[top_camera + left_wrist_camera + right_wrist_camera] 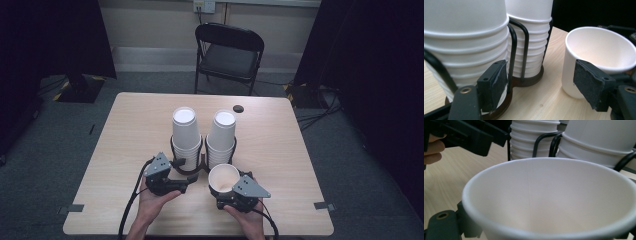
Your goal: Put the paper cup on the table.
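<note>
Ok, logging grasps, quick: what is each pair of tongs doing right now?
Left tongs: open, holding nothing, beside the cup holder.
Right tongs: closed on the single paper cup.

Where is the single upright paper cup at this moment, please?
In the high view, the single paper cup sits at the table's near edge, held by the right hand-held gripper, just in front of the right cup stack.

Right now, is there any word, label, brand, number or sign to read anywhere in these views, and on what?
None can be read.
The loose paper cup, both cup stacks and the table are blank.
The wall socket plate is too small to tell.
</note>
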{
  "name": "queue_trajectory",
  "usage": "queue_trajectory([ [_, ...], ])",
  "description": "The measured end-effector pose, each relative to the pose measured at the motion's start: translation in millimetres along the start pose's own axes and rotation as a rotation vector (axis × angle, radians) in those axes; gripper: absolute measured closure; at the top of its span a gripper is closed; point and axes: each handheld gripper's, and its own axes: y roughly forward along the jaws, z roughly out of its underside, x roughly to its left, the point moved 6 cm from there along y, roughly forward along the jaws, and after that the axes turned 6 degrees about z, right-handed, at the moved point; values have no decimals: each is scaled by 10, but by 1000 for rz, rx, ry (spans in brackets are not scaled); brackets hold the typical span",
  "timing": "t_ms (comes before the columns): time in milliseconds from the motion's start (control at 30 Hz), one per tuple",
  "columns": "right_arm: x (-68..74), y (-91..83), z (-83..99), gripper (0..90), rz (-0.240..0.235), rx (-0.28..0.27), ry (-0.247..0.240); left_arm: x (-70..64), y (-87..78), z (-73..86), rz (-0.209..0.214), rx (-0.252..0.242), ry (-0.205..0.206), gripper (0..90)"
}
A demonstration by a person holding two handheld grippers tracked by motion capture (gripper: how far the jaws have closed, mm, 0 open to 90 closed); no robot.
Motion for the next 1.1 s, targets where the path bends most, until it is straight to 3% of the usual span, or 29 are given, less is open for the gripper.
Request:
queue_trajectory([
  [333,-234,-38,18,110,40,-12,72,57,-136,247,-42,-29,-31,263],
  [433,-305,-47,11,110,51,-19,95,114,-147,324,-86,-8,-57,215],
  [600,-448,-55,3,110,104,-23,123,155,-175,402,-106,-11,-63,188],
  [700,-538,-59,-21,110,107,-36,144,175,-189,457,-116,-13,-58,166],
  [800,-626,-58,-61,110,105,-50,160,208,-191,527,-154,-1,-76,158],
  [867,-680,-57,-83,110,101,-53,184,230,-204,564,-194,-14,-77,156],
  [1100,-882,-21,-140,108,146,-65,201,219,-229,603,-201,-64,-64,155],
])
